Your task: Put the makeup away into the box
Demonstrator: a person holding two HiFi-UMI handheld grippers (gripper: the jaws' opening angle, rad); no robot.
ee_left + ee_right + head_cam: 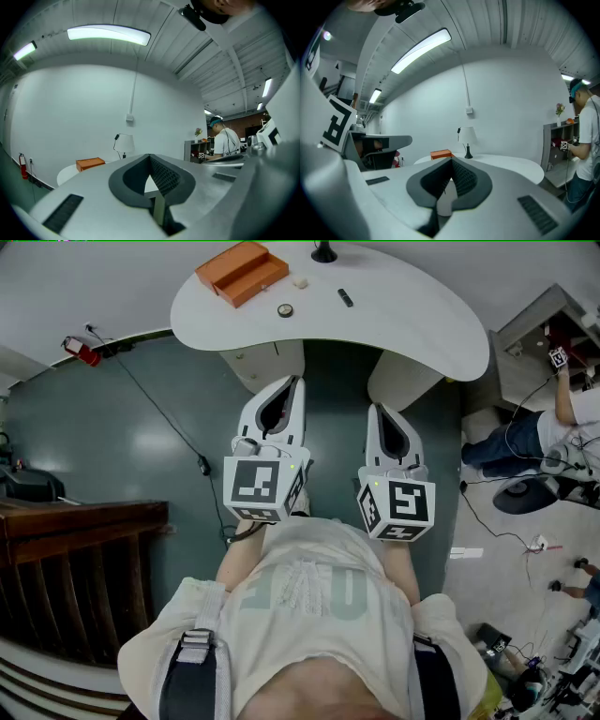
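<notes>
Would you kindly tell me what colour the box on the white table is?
Orange; the box shows best in the head view.

No legible words, numbers or brand marks in any view.
- Left marker cube point(255, 486), on left hand-held gripper point(284, 390): black-and-white square code, no letters.
- Right marker cube point(405, 504), on right hand-held gripper point(382, 416): same kind of code, nothing readable.
- Shirt point(309, 596): large pale print across front, too faint for me to read.
- Small code tag point(558, 357) by shelf point(525, 334) at right edge: pattern only.
</notes>
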